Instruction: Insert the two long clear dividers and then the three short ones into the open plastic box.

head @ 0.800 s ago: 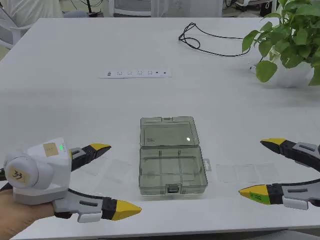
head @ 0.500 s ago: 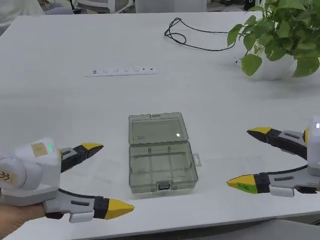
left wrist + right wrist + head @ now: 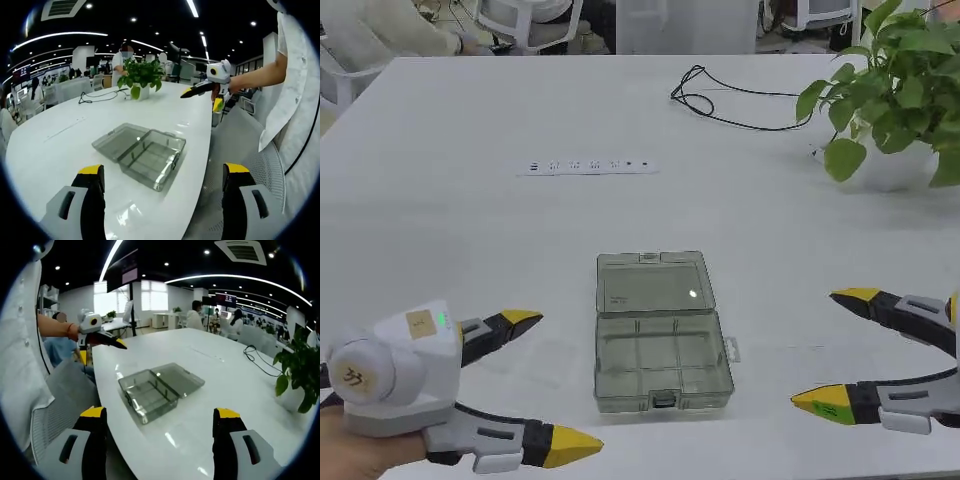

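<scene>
The left gripper (image 3: 548, 380) hangs over the near edge of the white table (image 3: 470, 220), jaws spread wide and holding nothing. The open plastic box (image 3: 660, 345) sits between the tools, its lid lying flat behind it. The right gripper (image 3: 835, 347) is spread and empty too.

My left hand-held gripper (image 3: 548, 380): white boxy housing, round white cap with handwritten black mark, tan sticker, small green light on top. Jaws grey at root, black further out, pointed yellow tips; grey inset with dark slot on each. My right hand-held gripper (image 3: 835, 347): same grey-black-yellow build, lower tip carries green patch with dark print. In gripper views I see white shirt (image 3: 20, 370), loose fabric, short sleeve (image 3: 282, 30).
</scene>
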Motion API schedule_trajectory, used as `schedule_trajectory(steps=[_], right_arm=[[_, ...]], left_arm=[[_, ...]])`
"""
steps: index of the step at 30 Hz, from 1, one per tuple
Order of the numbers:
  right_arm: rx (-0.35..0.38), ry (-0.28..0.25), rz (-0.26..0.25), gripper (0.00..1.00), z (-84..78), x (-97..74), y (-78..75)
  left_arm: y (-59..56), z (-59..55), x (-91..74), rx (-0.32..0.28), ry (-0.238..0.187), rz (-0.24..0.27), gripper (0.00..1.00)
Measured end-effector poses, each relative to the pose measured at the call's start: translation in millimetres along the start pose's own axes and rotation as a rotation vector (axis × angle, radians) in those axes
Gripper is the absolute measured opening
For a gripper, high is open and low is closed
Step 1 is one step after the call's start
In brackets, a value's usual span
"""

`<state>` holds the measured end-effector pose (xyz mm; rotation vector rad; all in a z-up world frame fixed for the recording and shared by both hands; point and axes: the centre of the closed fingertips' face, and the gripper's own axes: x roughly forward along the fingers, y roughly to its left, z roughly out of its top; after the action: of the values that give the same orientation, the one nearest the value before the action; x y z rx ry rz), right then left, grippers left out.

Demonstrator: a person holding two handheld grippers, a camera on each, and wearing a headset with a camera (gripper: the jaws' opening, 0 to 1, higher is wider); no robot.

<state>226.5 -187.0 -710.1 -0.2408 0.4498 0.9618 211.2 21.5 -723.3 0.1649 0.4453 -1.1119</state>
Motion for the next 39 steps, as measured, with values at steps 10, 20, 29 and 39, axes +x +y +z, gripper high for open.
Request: schedule_trajectory(steps=[10,20,29,39], right_arm=[[0.004,0.004,0.006,0.88,-1.5,2.5,-0.7],[0.010,0.008,0.003,0.88,-3.1,2.7,-4.4],[0.015,0.003,0.000,0.88,-3.8,3.4,-5.1],[0.021,-0.002,-0.004,0.87,-3.2,4.8,-6.1]], left_arm=[[8.5,-5.7,0.6,-0.002,0.008,-0.007,1.00],[6.2,-2.9,7.0,-0.005,0.006,-0.018,1.00],[5.8,-2.3,8.7,-0.007,0.010,-0.019,1.00],[8.2,-1.8,8.9,-0.013,0.013,-0.017,0.99]])
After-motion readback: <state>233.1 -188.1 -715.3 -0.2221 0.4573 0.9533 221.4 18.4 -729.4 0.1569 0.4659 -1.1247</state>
